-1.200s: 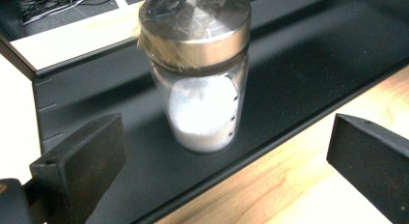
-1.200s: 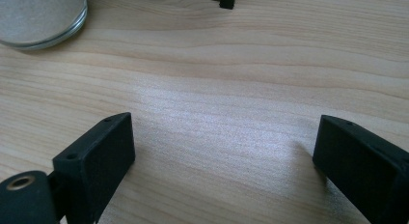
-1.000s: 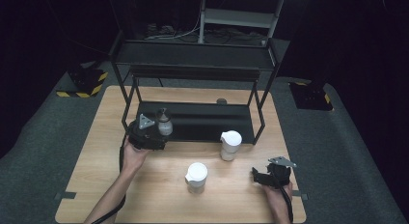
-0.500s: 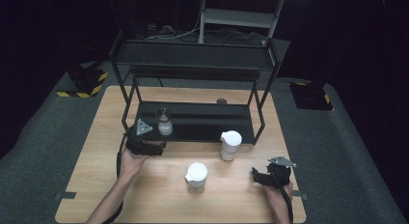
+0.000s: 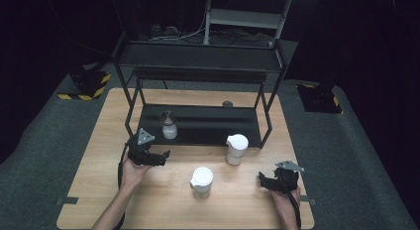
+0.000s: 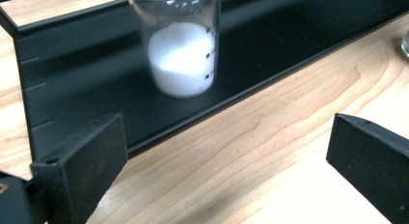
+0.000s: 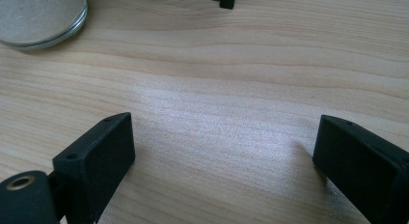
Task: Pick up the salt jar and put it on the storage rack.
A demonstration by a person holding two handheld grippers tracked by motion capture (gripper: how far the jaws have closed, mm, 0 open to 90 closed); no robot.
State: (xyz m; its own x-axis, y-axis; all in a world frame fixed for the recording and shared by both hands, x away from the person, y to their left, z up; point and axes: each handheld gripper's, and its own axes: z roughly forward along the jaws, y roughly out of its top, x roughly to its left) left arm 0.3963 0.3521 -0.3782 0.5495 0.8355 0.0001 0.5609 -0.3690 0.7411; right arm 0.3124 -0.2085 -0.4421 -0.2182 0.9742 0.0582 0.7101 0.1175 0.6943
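Small clear glass jar (image 5: pixel 169 126) with a dark cap stands upright on the black lower shelf (image 5: pixel 208 126) of the rack, near its left end; it holds white powder to roughly half height, with printed marks on its side (image 6: pixel 182 50). Two white-lidded jars stand on the worktop (image 5: pixel 99 141): one (image 5: pixel 236 148) just in front of the shelf, one (image 5: pixel 202 181) nearer the person. Left gripper (image 5: pixel 161 157) sits just in front of the shelf, fingers apart, nothing between them. Right gripper (image 5: pixel 262 180) rests low over bare worktop, fingers apart, empty
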